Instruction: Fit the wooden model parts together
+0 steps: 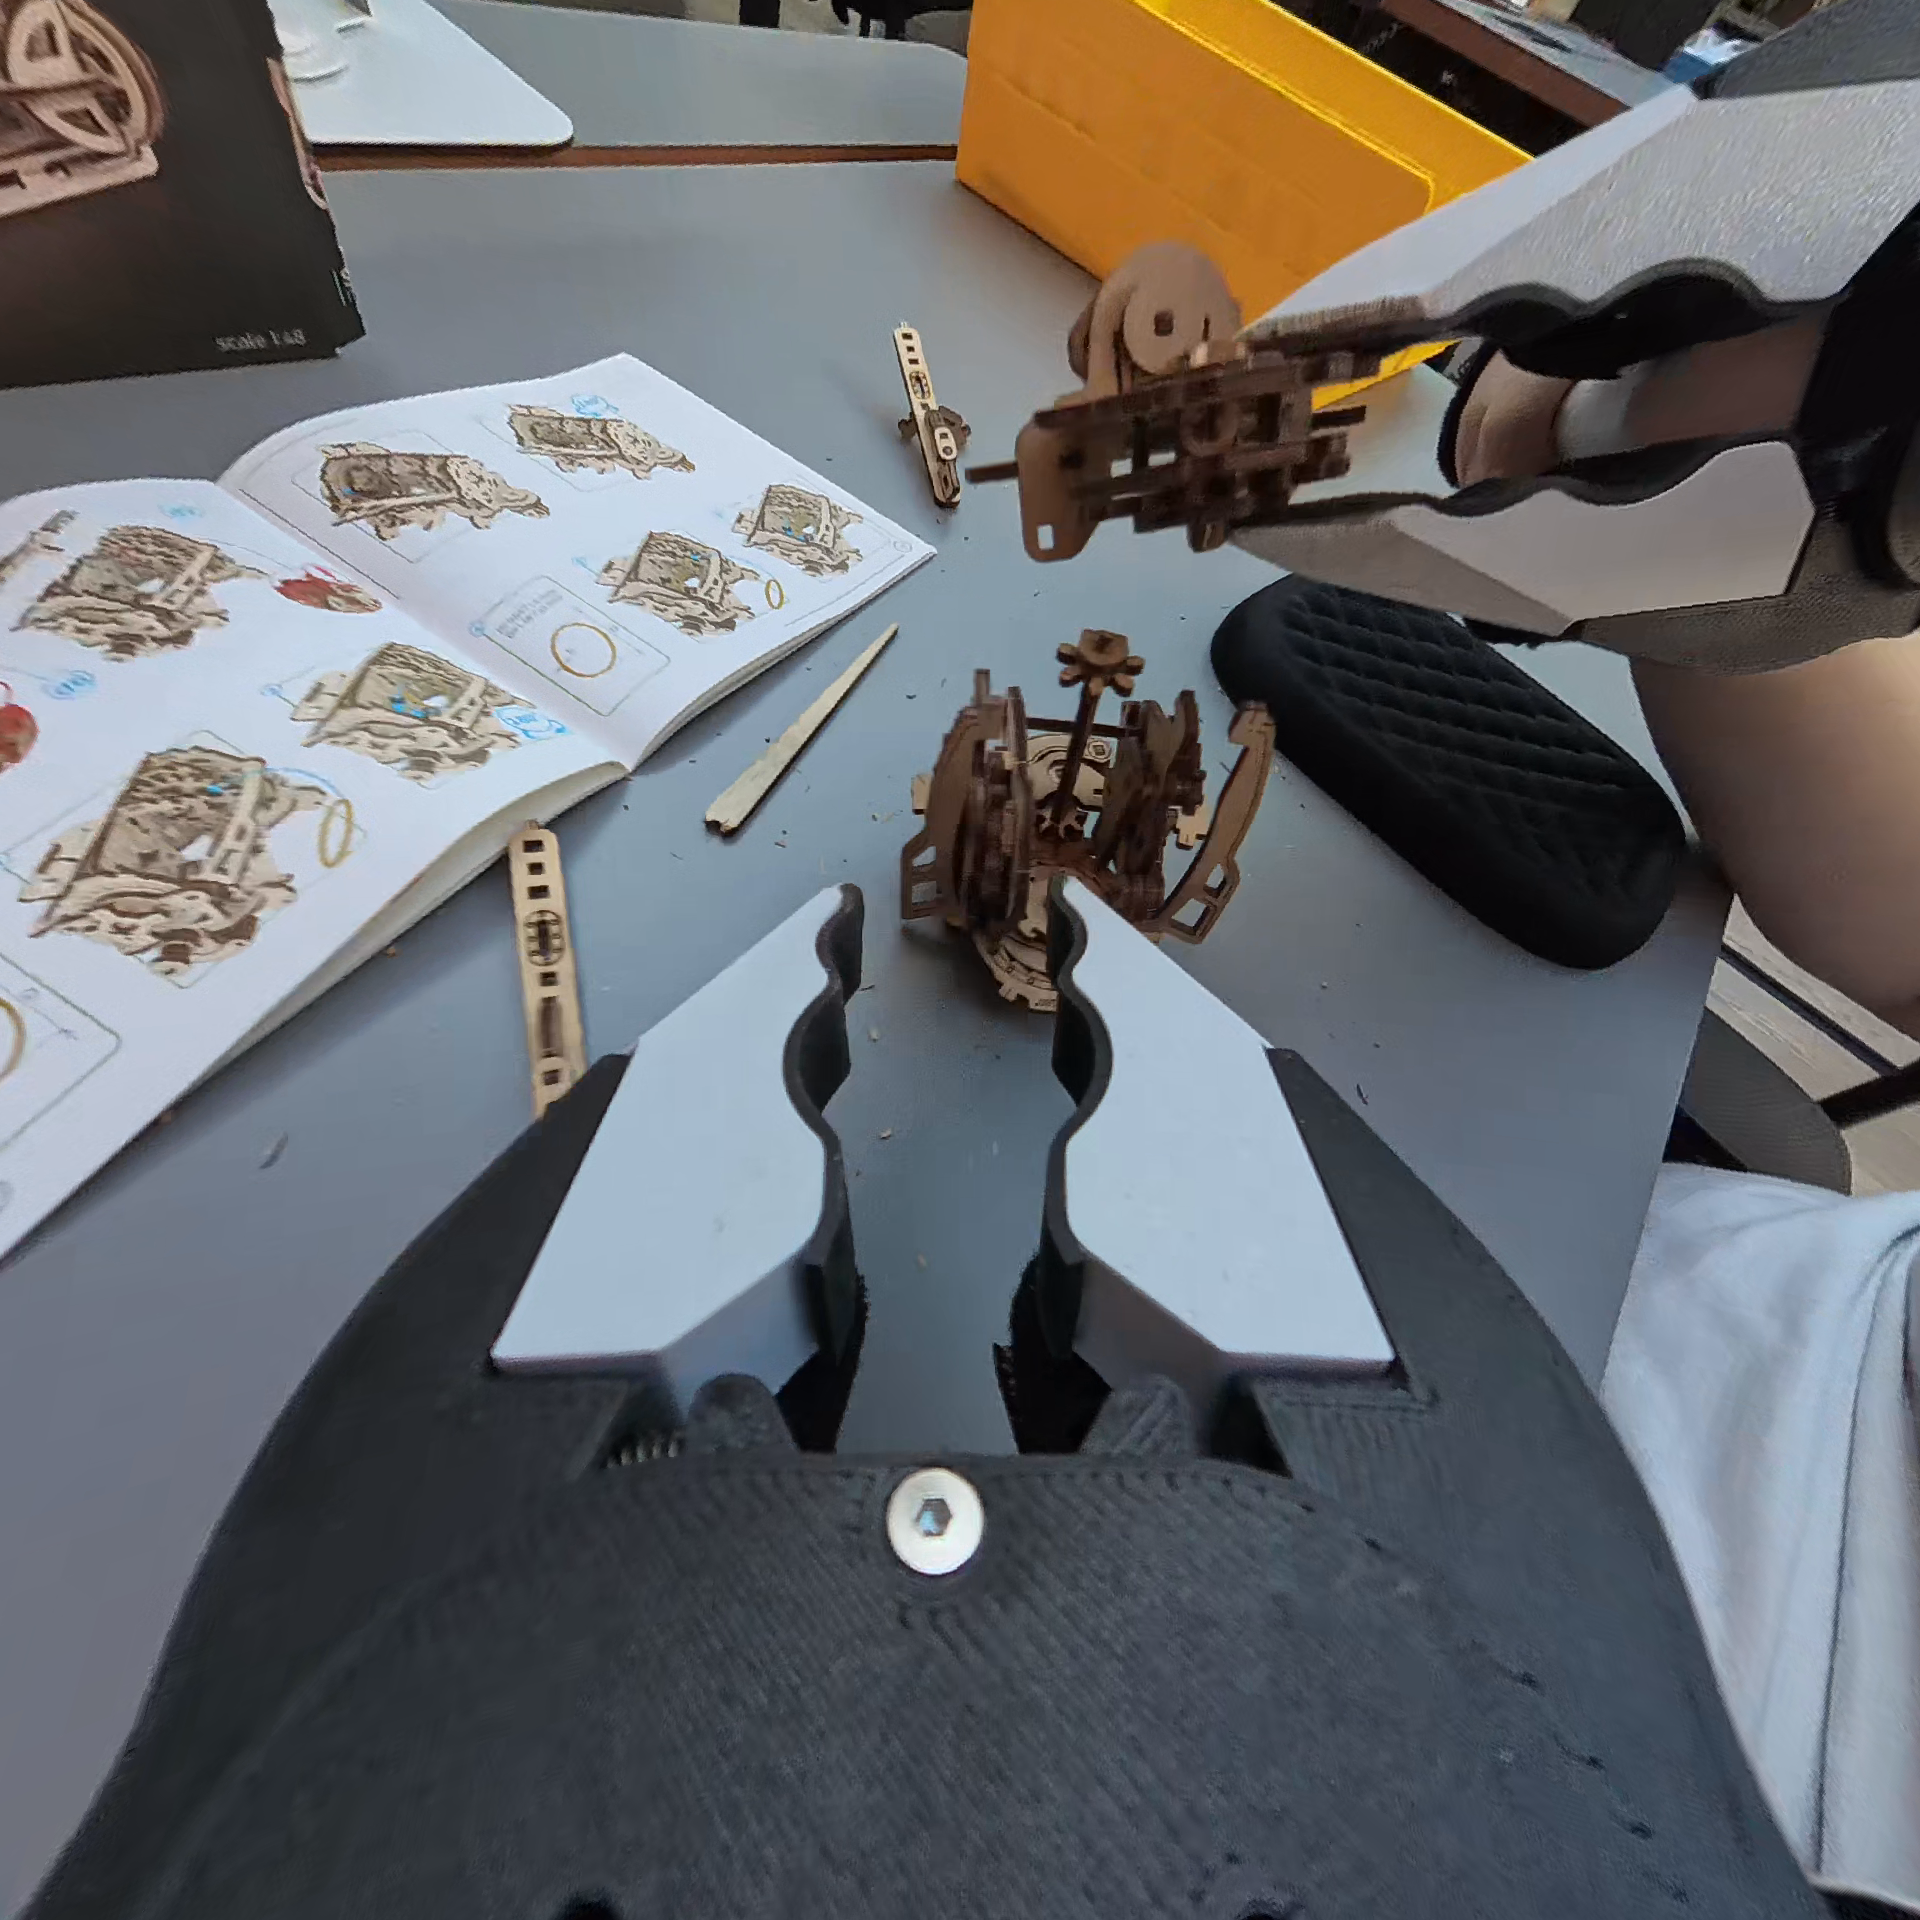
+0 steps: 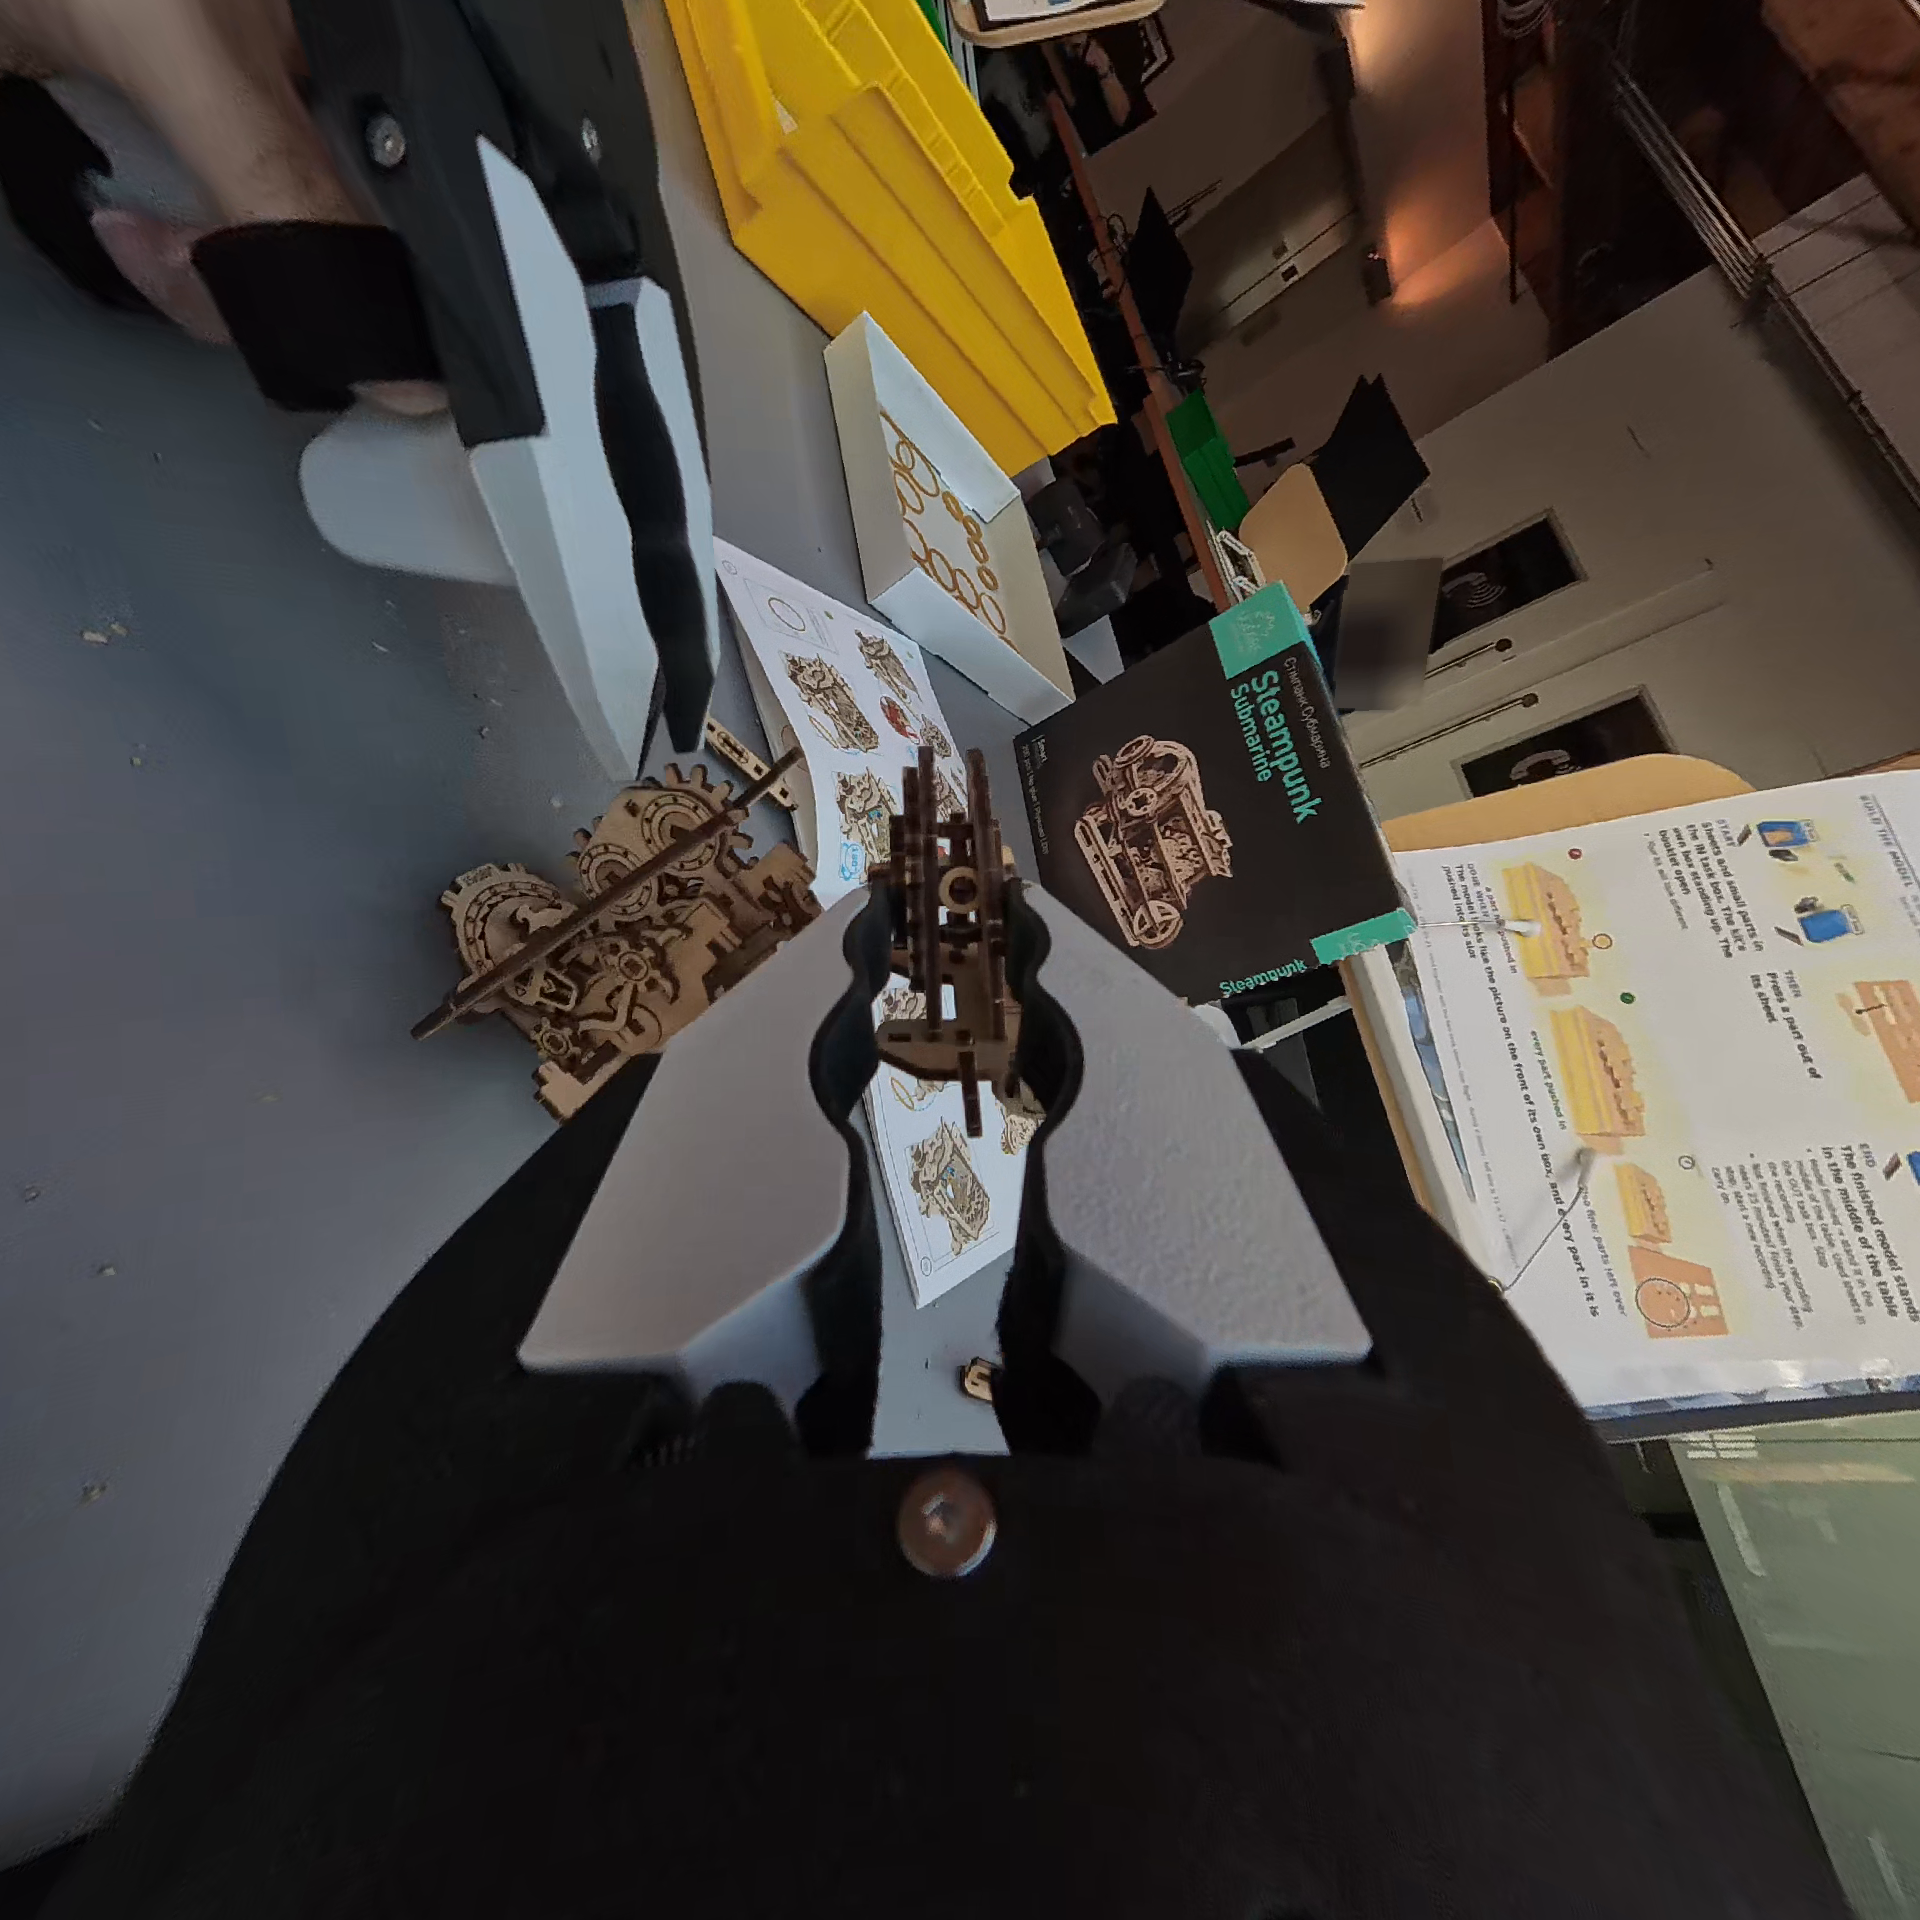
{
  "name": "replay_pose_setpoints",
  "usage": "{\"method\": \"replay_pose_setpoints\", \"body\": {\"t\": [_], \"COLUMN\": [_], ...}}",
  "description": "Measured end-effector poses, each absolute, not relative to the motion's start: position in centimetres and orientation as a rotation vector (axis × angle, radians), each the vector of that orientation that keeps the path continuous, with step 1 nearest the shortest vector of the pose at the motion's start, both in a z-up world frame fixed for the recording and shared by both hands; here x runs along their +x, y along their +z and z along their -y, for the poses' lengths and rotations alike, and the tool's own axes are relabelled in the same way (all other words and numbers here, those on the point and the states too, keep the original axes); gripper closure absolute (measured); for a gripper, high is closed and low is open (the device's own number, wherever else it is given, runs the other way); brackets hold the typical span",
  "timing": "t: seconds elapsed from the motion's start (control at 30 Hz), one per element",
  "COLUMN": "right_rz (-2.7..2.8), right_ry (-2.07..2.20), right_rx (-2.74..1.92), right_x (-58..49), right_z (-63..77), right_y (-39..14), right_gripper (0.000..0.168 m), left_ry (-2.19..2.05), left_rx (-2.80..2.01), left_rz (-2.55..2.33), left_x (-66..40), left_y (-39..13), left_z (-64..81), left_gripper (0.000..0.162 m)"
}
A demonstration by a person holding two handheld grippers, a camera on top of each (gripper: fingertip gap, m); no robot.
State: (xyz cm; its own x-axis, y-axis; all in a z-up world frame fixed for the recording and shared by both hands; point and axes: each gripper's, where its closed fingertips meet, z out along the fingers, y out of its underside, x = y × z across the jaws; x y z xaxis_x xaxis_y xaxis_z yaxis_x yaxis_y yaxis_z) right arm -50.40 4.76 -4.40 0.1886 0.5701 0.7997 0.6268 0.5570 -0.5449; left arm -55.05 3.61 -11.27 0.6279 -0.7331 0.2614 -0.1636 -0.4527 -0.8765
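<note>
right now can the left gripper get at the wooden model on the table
Probably yes: the left gripper is open and empty, the wooden model sits just past its fingertips, nothing between.

Bright even daylight, soft shadows, wide-angle bending at edges (right view dimmer, slightly motion-blurred)

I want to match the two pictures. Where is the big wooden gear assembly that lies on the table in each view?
Left wrist view: the gear assembly stands on the grey table, centre, just beyond the open left tool.
Right wrist view: it is left of centre, beside the right tool, which grips a smaller wooden part.
Shared landmark: the open instruction booklet.
</note>
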Motion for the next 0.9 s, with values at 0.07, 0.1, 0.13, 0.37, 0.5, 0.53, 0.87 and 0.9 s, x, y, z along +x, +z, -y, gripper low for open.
{"method": "replay_pose_setpoints", "body": {"t": [0.07, 0.1, 0.13, 0.37, 0.5, 0.53, 0.87, 0.9], "right_rz": [1.494, 1.502, 1.507, 1.597, 1.656, 1.670, 1.743, 1.740], "right_ry": [-0.060, -0.066, -0.074, -0.244, -0.289, -0.298, -0.246, -0.234], "right_rx": [-1.056, -1.041, -1.020, -0.869, -0.817, -0.795, -0.756, -0.752], "right_x": [-50.9, -51.1, -51.2, -52.0, -52.2, -52.3, -52.8, -53.0], "right_z": [-4.5, -4.3, -4.1, -3.6, -3.6, -3.6, -3.9, -3.7], "right_y": [-4.7, -4.7, -4.6, -4.6, -5.2, -5.3, -5.5, -5.4], "right_gripper": [0.148, 0.148, 0.148, 0.148, 0.148, 0.148, 0.148, 0.148], "left_ry": [-0.858, -0.917, -0.962, -1.015, -1.033, -1.017, -1.147, -1.138], "left_rx": [-1.918, -1.869, -1.821, -1.706, -1.591, -1.563, -1.291, -1.268], "left_rz": [-0.781, -0.844, -0.904, -1.303, -1.545, -1.593, -1.851, -1.860], "left_x": [-56.3, -56.5, -56.7, -56.4, -55.9, -55.9, -55.4, -55.4], "left_y": [-10.1, -9.2, -8.4, -7.2, -8.1, -8.6, -10.1, -10.1], "left_z": [-3.7, -3.6, -3.7, -6.1, -5.9, -6.1, -5.4, -5.3], "left_gripper": [0.131, 0.133, 0.133, 0.130, 0.131, 0.131, 0.140, 0.140]}}
